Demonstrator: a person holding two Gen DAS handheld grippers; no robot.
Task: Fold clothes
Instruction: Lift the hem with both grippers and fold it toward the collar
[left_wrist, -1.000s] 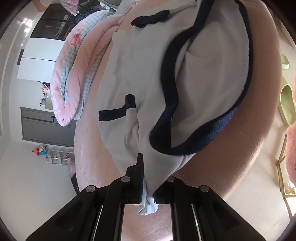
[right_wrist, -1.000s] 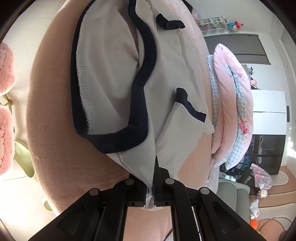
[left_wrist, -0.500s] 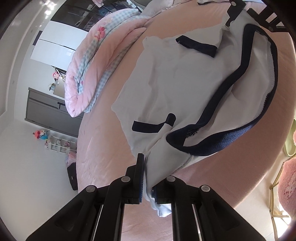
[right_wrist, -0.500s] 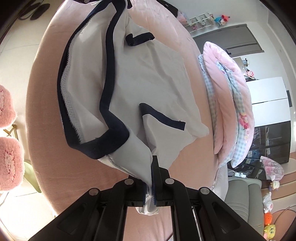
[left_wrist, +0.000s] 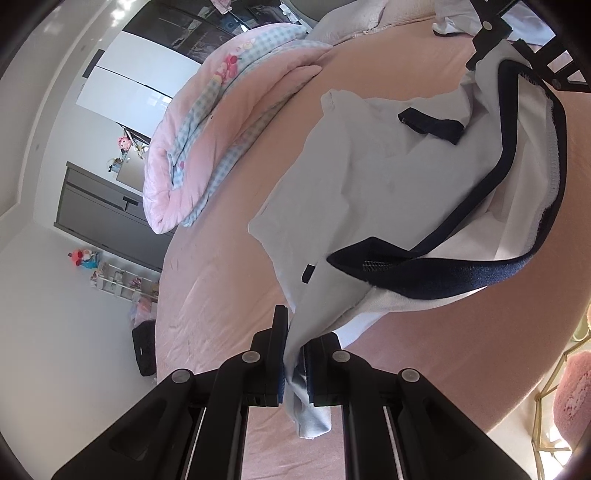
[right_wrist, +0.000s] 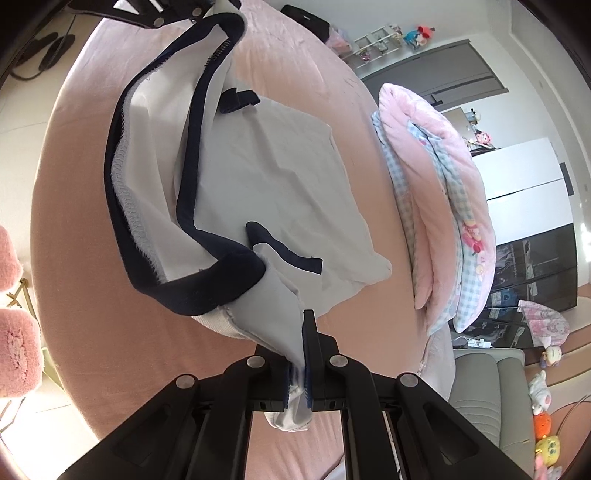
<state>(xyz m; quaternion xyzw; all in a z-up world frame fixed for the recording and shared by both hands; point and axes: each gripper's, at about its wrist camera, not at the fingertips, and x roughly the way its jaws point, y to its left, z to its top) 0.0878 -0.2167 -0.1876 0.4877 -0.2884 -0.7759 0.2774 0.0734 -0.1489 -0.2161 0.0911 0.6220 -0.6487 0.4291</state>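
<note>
Both the left gripper (left_wrist: 295, 363) and right gripper (right_wrist: 299, 373) are pinching the grey shorts (right_wrist: 273, 192) tight, folded quilt (right_wrist: 443, 206) lying just beyond on the bed (right_wrist: 85, 229).

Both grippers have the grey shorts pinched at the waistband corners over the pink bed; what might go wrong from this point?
1. The left gripper and right gripper each pinch only a thin corner of the shorts, so the fabric may slip out.
2. The navy waistband sags open and twisted, so a fold could set unevenly.
3. The legs are bunched on the bed and may crease.
</note>
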